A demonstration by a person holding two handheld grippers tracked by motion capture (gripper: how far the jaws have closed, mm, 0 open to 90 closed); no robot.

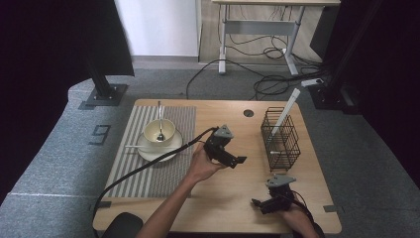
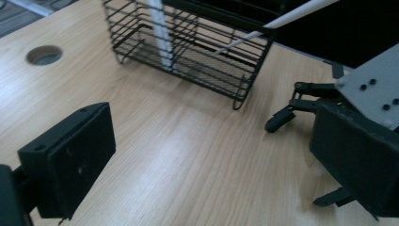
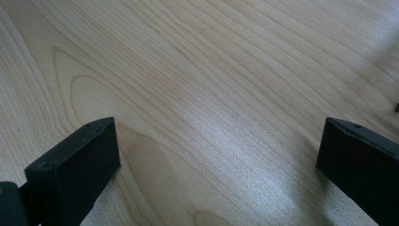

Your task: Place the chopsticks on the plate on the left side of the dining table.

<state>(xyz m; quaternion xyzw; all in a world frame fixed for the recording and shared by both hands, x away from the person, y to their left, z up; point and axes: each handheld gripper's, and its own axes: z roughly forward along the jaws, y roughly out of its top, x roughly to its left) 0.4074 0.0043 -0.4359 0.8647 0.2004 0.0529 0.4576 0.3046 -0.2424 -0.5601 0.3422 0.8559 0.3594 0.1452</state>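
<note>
The left gripper (image 1: 236, 159) hovers mid-surface, jaws wide apart and empty, facing the black wire basket (image 1: 280, 133) at the far right. The right gripper (image 1: 259, 204), jaws also apart, lies near the front edge of the pale wooden surface (image 1: 233, 198). The basket's white utensils (image 2: 162, 35) are cut off above.

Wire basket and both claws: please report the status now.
Left claw open, empty, raised mid-table. Right claw open, empty, low at near edge. Wire basket upright, white stick inside. Nothing between.

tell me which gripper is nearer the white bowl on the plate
Left. The left gripper hovers just right of the white bowl, beside the placemat. The right gripper sits farther off, near the table's front right edge.
</note>
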